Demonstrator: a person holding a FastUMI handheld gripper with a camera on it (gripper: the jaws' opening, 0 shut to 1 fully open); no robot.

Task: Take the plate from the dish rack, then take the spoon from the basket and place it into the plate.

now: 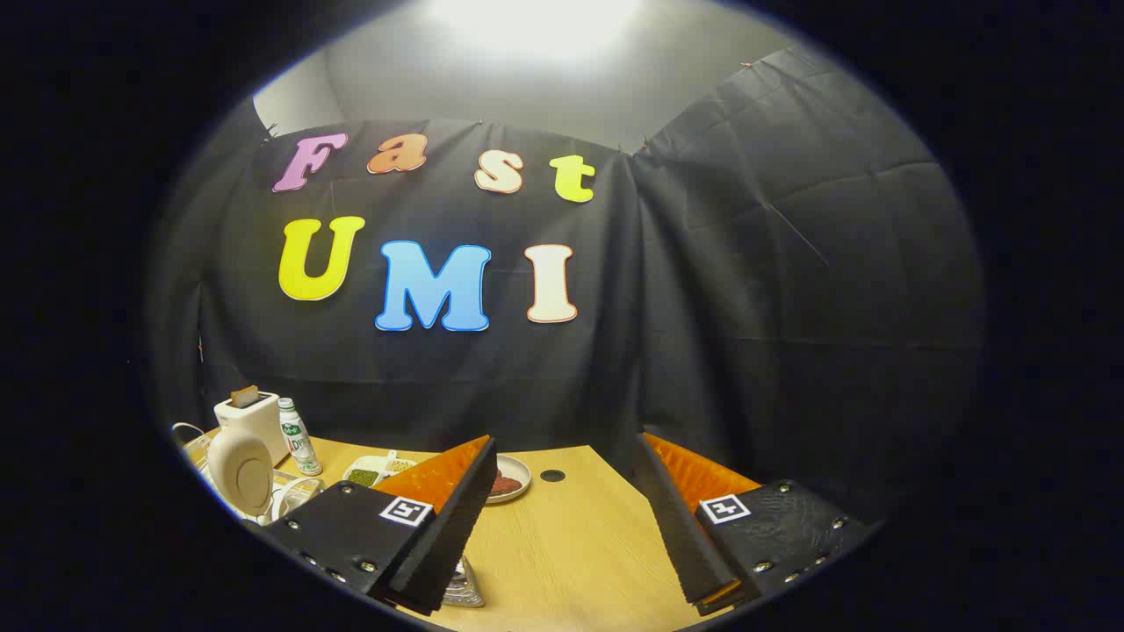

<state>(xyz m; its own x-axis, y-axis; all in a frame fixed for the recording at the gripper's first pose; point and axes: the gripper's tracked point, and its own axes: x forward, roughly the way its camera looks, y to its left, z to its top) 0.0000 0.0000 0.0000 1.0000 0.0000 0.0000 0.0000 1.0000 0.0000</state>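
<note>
Two orange-backed fingers of the gripper [562,491] stand wide apart, holding nothing, above a bare stretch of the wooden table [571,544]. On the far left a white toaster [250,421] and a bottle [300,439] stand beside a divided dish [376,470] of beans. A cream plate [241,474] stands upright in the dish rack [285,500], near left. A small saucer [514,478] peeks from behind the left finger.

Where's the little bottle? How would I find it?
Find the wooden table, beyond the open gripper. At its far corner stands a white toaster. Beside that is the small white plastic bottle, the only thing with a green label.
</note>
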